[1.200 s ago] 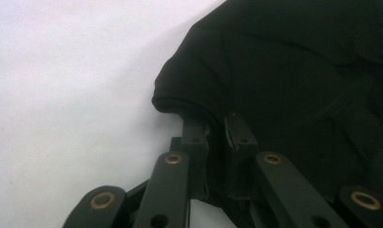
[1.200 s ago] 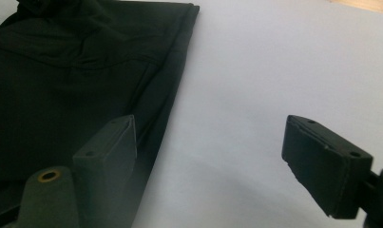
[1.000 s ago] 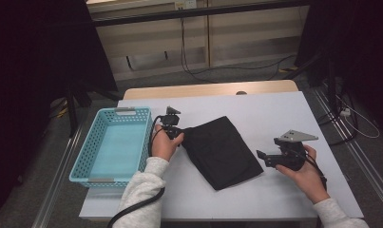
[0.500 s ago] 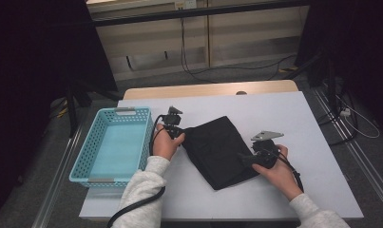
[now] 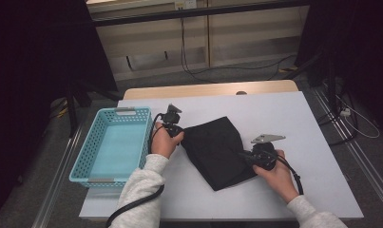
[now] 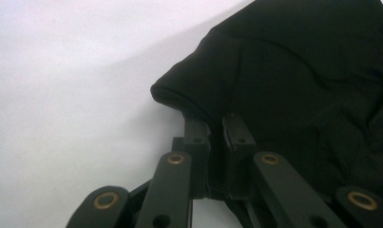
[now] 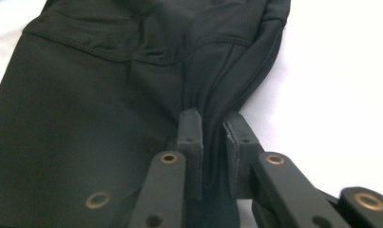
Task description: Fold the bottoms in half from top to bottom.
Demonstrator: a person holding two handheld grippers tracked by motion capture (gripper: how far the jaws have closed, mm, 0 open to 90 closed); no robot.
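A folded black cloth (image 5: pixel 217 152) lies in the middle of the white table (image 5: pixel 293 118). My left gripper (image 5: pixel 180 134) is at the cloth's left corner, shut on the black cloth (image 6: pixel 284 80), whose edge drapes over the two jaws. At the cloth's right edge my right gripper (image 5: pixel 244 156) is shut on a bunched fold of the black cloth (image 7: pixel 108 95), which runs up from between the jaws. A hand holds each gripper, with pale sleeves coming in from the bottom.
A light blue plastic basket (image 5: pixel 114 145) stands at the table's left edge, just left of my left hand. Bare white tabletop (image 7: pixel 346 85) stretches to the right of the cloth. Cables trail from both grippers.
My right gripper moved left from the bare table onto the cloth's right edge and closed on a fold. The left gripper stayed at the left corner.
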